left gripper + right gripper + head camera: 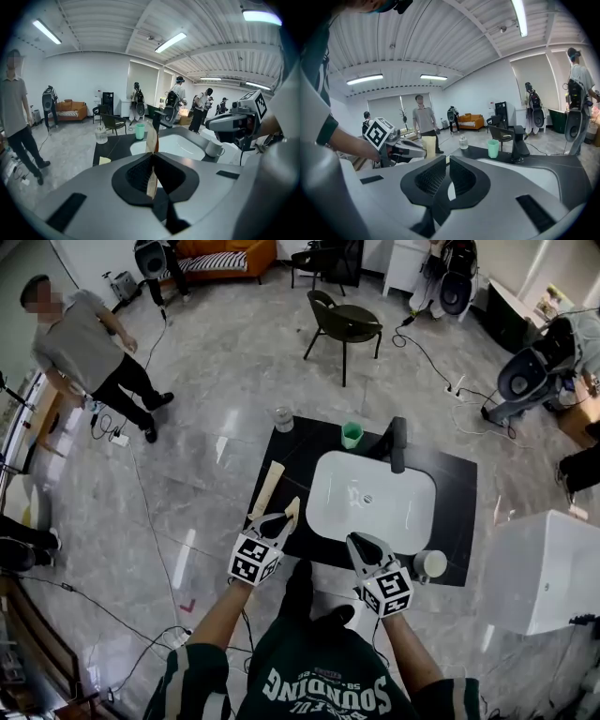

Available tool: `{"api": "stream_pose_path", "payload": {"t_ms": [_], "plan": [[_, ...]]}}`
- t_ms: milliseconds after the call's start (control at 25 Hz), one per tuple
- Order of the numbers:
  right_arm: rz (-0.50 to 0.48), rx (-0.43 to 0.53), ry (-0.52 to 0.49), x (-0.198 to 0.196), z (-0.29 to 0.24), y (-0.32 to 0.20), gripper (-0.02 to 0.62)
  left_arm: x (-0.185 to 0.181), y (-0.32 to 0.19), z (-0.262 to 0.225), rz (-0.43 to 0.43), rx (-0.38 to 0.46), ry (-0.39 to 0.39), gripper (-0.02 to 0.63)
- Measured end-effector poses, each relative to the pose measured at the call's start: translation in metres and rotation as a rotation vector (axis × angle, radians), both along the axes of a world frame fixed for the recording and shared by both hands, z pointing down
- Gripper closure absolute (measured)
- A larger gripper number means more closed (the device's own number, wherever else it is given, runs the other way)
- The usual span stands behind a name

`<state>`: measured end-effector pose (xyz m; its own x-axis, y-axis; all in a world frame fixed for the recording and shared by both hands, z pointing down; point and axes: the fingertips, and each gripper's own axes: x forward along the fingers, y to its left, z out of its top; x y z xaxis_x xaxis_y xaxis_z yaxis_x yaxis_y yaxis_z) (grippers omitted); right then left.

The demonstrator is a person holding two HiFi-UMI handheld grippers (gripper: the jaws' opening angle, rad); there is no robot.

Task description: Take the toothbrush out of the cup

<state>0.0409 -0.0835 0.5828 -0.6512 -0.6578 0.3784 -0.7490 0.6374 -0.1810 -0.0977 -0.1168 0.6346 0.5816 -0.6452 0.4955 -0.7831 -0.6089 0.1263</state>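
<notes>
At the lower left of the head view, the left gripper [284, 521] has its jaws pinched on a thin pale stick, seemingly the toothbrush [292, 511], held clear of the green cup [352, 434] at upper centre and the white cup [431, 563] at lower right. The right gripper [361, 545] has its jaws together, empty. Keep the pinch firm, lower the brush flat onto the dark surface [450, 484] left of the sink [328, 512], and release only once it rests

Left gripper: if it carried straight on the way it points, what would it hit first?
Most likely the near left rim of the white basin, the thin tan stick in the left gripper touching first. Depth is unclear; possibly the black counter beside it.
</notes>
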Motion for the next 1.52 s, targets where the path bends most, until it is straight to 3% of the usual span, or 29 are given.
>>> {"api": "stream_pose_path", "payload": {"t_ms": [240,720,1160,1520], "plan": [[0.005,-0.021,0.006,-0.006,0.009,-0.012,0.552,-0.01,-0.01,0.029,0.0,-0.063,-0.018,0.584],[0.081,-0.036,0.025,0.008,0.009,-0.048,0.552,-0.001,-0.065,0.042,0.026,-0.093,0.013,0.588],[0.147,-0.047,0.031,0.013,0.015,-0.073,0.552,-0.004,-0.104,0.07,0.006,-0.176,0.046,0.589],[0.2,-0.044,0.042,0.013,0.016,-0.084,0.552,-0.013,-0.111,0.106,0.001,-0.273,0.0,0.589]]}}
